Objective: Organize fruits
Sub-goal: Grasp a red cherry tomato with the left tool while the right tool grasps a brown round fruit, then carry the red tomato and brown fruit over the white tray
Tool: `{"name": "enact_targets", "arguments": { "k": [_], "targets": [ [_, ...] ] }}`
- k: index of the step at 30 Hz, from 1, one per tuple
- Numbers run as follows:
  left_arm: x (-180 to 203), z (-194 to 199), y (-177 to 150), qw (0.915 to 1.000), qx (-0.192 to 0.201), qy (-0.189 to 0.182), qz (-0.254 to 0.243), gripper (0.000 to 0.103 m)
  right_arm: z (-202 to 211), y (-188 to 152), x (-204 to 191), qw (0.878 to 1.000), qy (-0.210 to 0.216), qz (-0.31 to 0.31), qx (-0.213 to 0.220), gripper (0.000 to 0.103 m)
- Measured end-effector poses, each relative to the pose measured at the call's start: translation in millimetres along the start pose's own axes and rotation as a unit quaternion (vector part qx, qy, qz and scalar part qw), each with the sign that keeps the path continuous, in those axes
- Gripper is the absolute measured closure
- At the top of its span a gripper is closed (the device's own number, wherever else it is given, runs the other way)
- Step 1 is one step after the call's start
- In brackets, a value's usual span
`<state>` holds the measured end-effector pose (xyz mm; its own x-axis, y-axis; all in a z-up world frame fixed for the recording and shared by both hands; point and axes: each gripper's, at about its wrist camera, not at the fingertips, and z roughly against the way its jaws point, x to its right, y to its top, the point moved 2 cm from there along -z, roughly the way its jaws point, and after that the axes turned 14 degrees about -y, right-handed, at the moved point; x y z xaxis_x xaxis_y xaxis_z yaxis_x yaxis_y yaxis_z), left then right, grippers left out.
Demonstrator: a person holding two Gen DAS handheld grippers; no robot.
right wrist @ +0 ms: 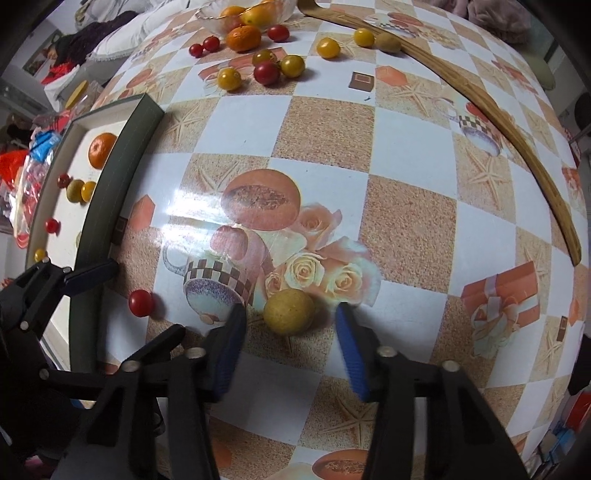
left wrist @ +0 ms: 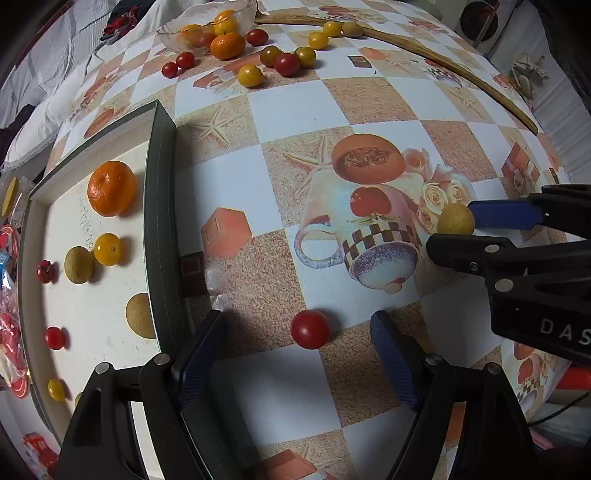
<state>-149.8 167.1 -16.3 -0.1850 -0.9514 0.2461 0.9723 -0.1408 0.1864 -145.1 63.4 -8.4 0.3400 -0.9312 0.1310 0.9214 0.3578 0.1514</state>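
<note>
My left gripper (left wrist: pixel 295 325) is open around a red cherry tomato (left wrist: pixel 309 329) that lies on the tablecloth between its blue pads. My right gripper (right wrist: pixel 290 314) is open with a yellow-brown round fruit (right wrist: pixel 289 311) lying between its pads; that fruit also shows in the left wrist view (left wrist: pixel 456 219). A dark-rimmed white tray (left wrist: pixel 162 206) at the left holds an orange (left wrist: pixel 110 188), a yellow tomato (left wrist: pixel 108 249), brown fruits and red tomatoes. More tomatoes and an orange (left wrist: pixel 227 45) lie loose at the far side.
A glass bowl (left wrist: pixel 173 35) with fruit stands at the far edge. A long curved wooden stick (right wrist: pixel 517 147) lies along the right. Plastic bags (left wrist: pixel 11 302) sit left of the tray. The tray's rim (right wrist: pixel 103 206) is close to the left gripper.
</note>
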Motion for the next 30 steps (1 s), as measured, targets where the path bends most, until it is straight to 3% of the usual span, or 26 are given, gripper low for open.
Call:
{"name": "enact_targets", "arguments": {
  "k": [2,4,6,8,14,23,30],
  "targets": [
    [3,1,1,1.0000,0.003,-0.002,-0.002,0.036,1,-1,-2,1.000,-0.004,0.005,0.001,0.073],
    [6,3,1,1.0000,0.005,-0.004,-0.005,0.046,1,-1,-2,1.000,0.001,0.003,0.001,0.073],
    [5,6,4,0.9999,0.010,-0.009,-0.002,0.069,2,-2,0,1.000,0.013,-0.009,-0.001,0.073],
    [-1,10,5,0.9992,0.013,-0.034,0.014,0.082,3,-2,2,0.999,0.028,-0.023,-0.003,0.073],
    [-17,17,0,0.9952,0.019,-0.079,0.054,0.082,5,-5,6,0.998,0.036,-0.043,-0.003,0.073],
    [-17,18,0,0.9962,0.014,-0.074,0.043,0.082,11,-5,11,0.997,0.044,-0.056,0.004,0.073],
    [-15,31,6,0.9947,0.034,-0.084,0.048,0.082,18,-2,14,0.998,0.045,-0.053,0.001,0.073]
  ]
}}
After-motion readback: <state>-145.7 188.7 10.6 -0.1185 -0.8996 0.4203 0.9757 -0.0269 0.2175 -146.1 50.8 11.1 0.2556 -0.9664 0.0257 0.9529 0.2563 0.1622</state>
